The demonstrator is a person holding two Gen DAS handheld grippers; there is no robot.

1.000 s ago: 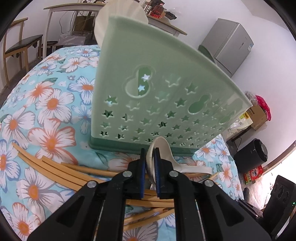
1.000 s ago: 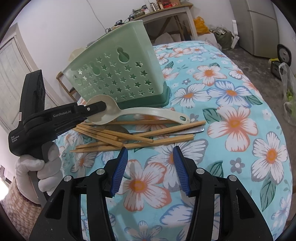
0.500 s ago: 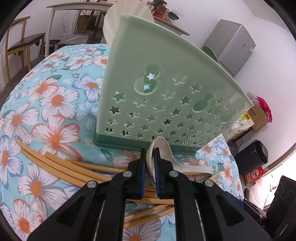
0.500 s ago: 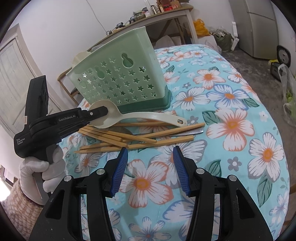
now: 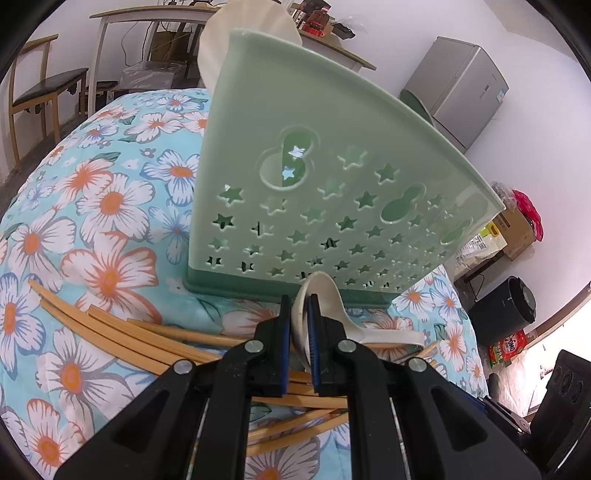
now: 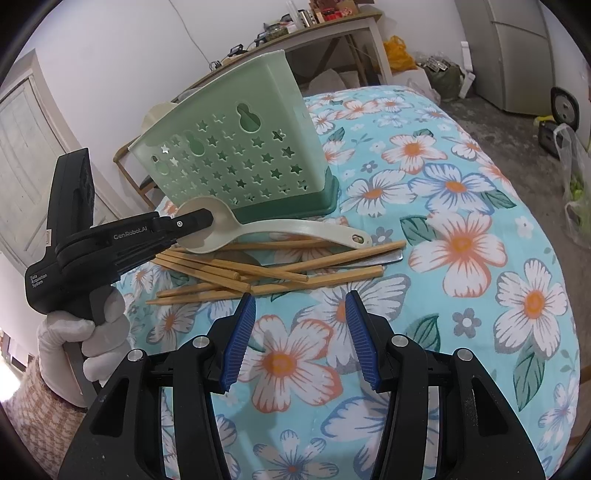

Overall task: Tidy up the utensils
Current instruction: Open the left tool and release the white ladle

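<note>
The left gripper (image 5: pixel 298 314) is pinching the bowl of the spoon (image 6: pixel 236 230), whose handle seems to be lying on the chopsticks (image 6: pixel 258 271) beside the holder (image 6: pixel 236 147). The right gripper (image 6: pixel 301 332) is waiting, spread and empty. One pale utensil (image 5: pixel 243 33) is standing inside already; I judge most work is remaining.

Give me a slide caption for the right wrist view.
Left claw pinches the cream spoon by its bowl beside the green holder; right claw open.
</note>
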